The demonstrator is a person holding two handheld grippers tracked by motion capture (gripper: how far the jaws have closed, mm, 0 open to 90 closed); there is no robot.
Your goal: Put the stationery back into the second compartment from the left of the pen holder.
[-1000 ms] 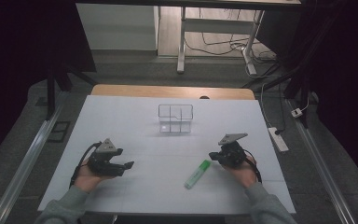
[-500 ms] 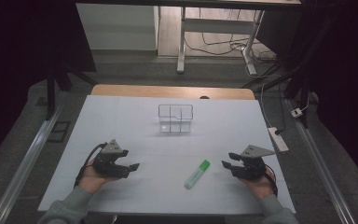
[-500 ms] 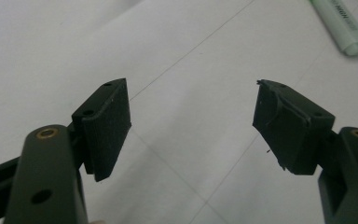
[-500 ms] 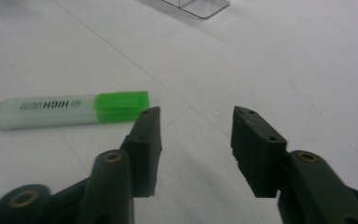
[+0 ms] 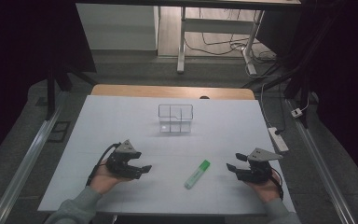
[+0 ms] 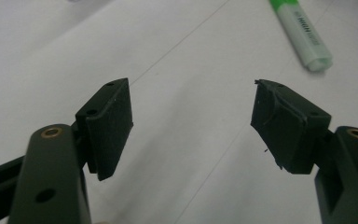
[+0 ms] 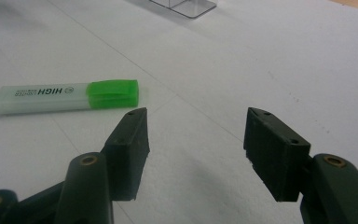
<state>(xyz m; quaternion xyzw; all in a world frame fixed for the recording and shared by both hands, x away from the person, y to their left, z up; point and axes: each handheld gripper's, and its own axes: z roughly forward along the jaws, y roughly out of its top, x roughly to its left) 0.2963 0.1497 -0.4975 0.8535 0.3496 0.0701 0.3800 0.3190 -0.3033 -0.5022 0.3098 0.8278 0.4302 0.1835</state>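
Marker: green-capped highlighter with a pale translucent barrel (image 5: 197,174), lying flat on the white table sheet (image 5: 121,116), touched by neither gripper.
Right gripper (image 5: 233,168): near the highlighter, on its right; jaws have just been opening and stand well apart, nothing between them.
Left gripper (image 5: 144,168): near the highlighter, on its left; jaws spread wide, empty.
Clear box: transparent plastic organiser with compartments (image 5: 175,118), well beyond the highlighter, towards the far table edge.
Right gripper view: barrel print "HIGH" legible (image 7: 65,96); only a corner of the organiser (image 7: 184,6).
Left gripper view: highlighter (image 6: 303,33) cut off at the top edge.
High view: print too small to read.
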